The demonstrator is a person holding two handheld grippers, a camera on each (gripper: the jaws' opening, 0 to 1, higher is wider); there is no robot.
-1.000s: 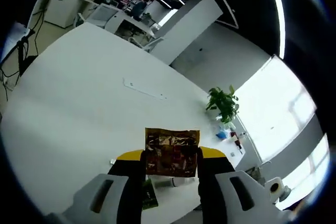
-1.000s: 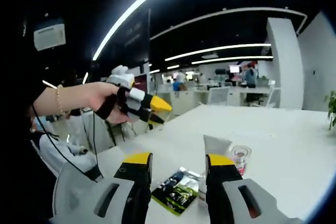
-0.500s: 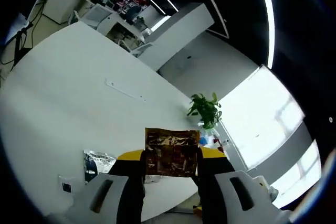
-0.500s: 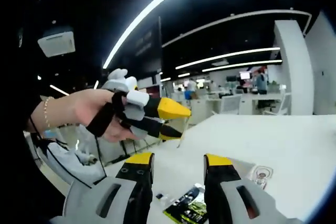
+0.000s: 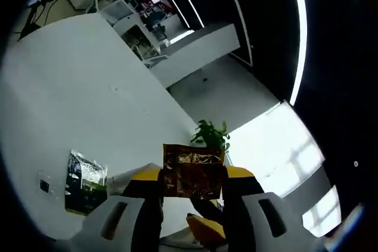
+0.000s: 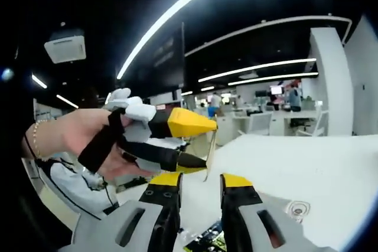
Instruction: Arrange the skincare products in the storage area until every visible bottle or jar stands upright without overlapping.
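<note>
My left gripper [image 5: 193, 176] is shut on a brown and gold foil sachet [image 5: 193, 169], which stands up between its yellow-tipped jaws. In the right gripper view, a hand holds that left gripper [image 6: 208, 144] in from the left, with the sachet [image 6: 207, 156] seen edge-on as a thin strip. My right gripper [image 6: 199, 180] sits just below that strip, open with a narrow gap and nothing in it. A green and black sachet [image 5: 82, 181] lies flat on the white table [image 5: 71, 98]. A small clear jar [image 6: 297, 209] stands on the table to the right.
A potted plant [image 5: 208, 135] stands at the table's far end, by a bright window. A small dark item [image 5: 44, 185] lies near the green sachet. Desks, chairs and people fill the room behind [image 6: 277, 104]. A yellow jaw tip [image 5: 207, 228] shows under my left jaws.
The left view has swung, so the green sachet now sits at lower left. My right jaws have narrowed and the held sachet has come closer above them.
</note>
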